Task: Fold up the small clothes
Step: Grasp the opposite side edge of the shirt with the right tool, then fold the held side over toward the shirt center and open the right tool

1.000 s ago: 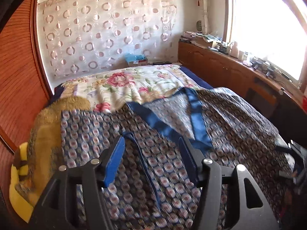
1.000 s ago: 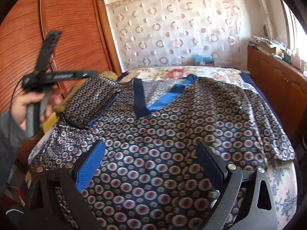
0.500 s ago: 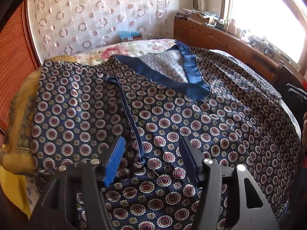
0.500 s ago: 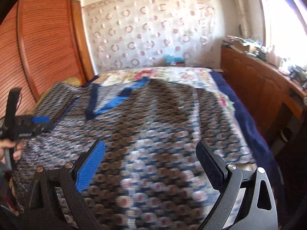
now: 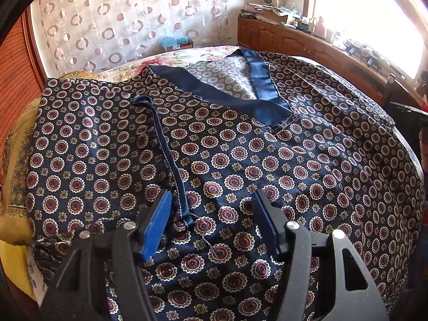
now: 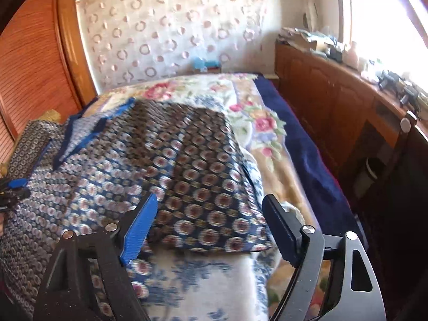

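A dark blue patterned garment (image 5: pixel 240 155) with a plain blue V-neck band (image 5: pixel 264 107) lies spread flat on the bed. Its left sleeve is folded inward, with a blue hem edge (image 5: pixel 171 160) running down toward me. My left gripper (image 5: pixel 211 214) is open and empty, just above the fabric at the lower end of that hem. In the right wrist view the garment (image 6: pixel 187 165) lies to the left, blurred. My right gripper (image 6: pixel 208 222) is open and empty over the garment's right side edge.
The bed has a floral cover (image 6: pixel 256 123) and a navy blanket edge (image 6: pixel 313 155) on the right. A wooden cabinet (image 6: pixel 334 93) with clutter runs along the window wall. A yellow-brown pillow (image 5: pixel 16 139) lies left of the garment. A wooden wardrobe (image 6: pixel 32 61) stands at left.
My left gripper has dropped down and closer over the folded sleeve hem. My right gripper has swung right and lower, to the garment's right edge. Both stayed open.
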Available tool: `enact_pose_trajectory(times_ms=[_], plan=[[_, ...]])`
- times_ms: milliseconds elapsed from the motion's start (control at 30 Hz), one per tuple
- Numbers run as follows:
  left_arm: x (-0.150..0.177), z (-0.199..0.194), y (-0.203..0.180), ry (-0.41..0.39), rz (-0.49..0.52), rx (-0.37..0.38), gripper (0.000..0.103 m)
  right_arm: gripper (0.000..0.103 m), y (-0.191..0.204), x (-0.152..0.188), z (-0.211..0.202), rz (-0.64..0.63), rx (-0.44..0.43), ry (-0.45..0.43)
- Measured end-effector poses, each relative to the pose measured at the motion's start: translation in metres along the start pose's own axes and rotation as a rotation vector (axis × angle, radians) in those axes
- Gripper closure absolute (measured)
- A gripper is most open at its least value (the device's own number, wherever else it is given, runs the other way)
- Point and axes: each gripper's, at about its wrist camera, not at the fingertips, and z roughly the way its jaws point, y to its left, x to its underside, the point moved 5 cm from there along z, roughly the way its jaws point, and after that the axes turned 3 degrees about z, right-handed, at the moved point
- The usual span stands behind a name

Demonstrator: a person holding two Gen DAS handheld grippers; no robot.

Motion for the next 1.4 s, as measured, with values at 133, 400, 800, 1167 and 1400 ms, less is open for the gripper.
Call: enact_pose_trajectory(times_ms=[133,400,800,1167,1400], plan=[[0.001,0.004,-0.006,0.015,0.035,0.015,0.019,0.029,-0.014,0.006,0.016,0.021,-0.003,0.065],[0.002,0.008,-0.008,0.033,0.036,0.019,0.003,0.061,-0.017,0.012,0.03,0.04,-0.067,0.134],[0.005,0.006,-0.005,0.048,0.02,0.009,0.0,0.098,-0.012,0.01,0.027,-0.046,0.058,0.088],[-0.001,-0.026,-0.017,-0.025,-0.02,0.047,0.0,0.103,0.004,-0.006,0.01,-0.068,0.007,0.001],[-0.01,-0.075,-0.028,-0.148,-0.069,0.082,0.0,0.103,0.054,-0.022,-0.005,-0.15,-0.073,-0.071]])
